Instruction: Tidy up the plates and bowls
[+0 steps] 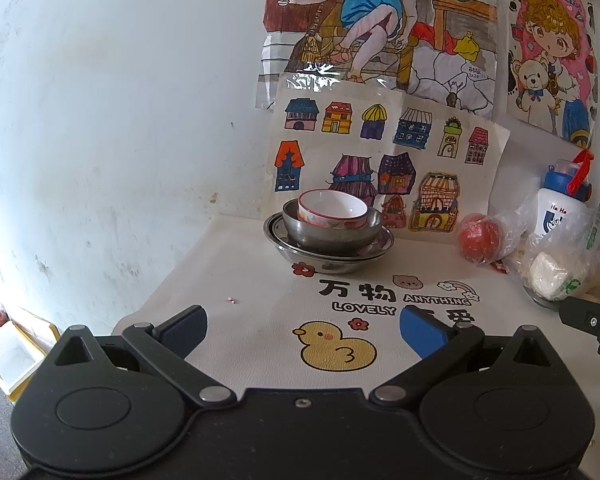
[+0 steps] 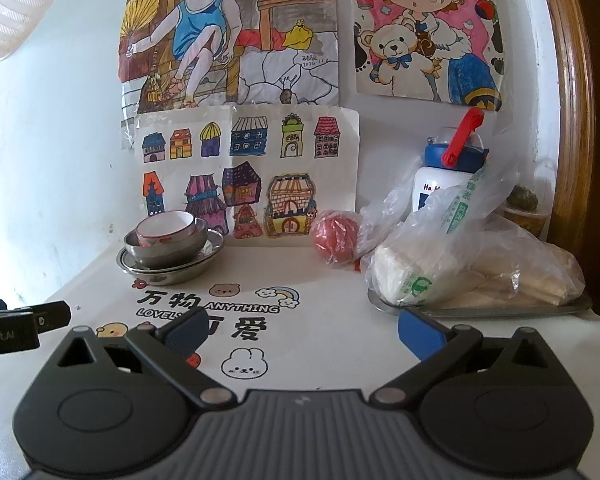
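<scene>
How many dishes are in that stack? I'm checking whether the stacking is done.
3, maybe more hidden: a white bowl on top, inside a steel bowl, which sits in a wide steel plate; that plate may be two nested.

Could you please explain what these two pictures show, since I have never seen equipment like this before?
No robot arm is involved: a person holds a two-finger gripper in each hand, and each gripper carries a wide-angle camera looking forward along its fingers. One picture comes from the left gripper, the other from the right gripper. Both are open and hold nothing.

Ahead is a table with a cartoon-printed cover, set against a wall hung with children's drawings. At the back stands a stack: a white bowl inside a steel bowl, on steel plates. To the right lie a wrapped red fruit, a water bottle, and a metal tray of bagged food.
</scene>
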### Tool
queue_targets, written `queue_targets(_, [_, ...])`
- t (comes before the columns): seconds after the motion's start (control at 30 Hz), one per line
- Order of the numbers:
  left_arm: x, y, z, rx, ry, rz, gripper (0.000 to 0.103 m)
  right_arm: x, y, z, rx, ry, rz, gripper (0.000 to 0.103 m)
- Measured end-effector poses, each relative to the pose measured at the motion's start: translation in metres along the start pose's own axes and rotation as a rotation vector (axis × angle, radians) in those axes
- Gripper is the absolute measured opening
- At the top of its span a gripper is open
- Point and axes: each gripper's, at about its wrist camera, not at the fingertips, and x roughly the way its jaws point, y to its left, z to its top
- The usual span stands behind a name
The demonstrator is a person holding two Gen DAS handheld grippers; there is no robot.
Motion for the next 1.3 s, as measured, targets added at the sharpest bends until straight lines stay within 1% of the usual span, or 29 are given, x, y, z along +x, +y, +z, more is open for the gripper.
queue_targets(0.9, [0.0004, 0.0016, 0.0003, -0.002, 0.003, 0.002, 0.102, 0.0001, 0.0002, 0.0005, -0.001, 0.000, 0.000, 0.103])
queue_targets(1.1, [0.0034, 0.0003, -0.0013, 0.006, 0.030, 0.008, 0.102, -0.0003, 0.0015, 0.0005, -0.002, -0.001, -0.002, 0.103])
queue_targets(1.3, [0.0041, -0.0022, -0.0020, 0.018, 0.038, -0.006, 0.102, 0.0000, 0.0013, 0.0004, -0.004, 0.000, -0.003, 0.103])
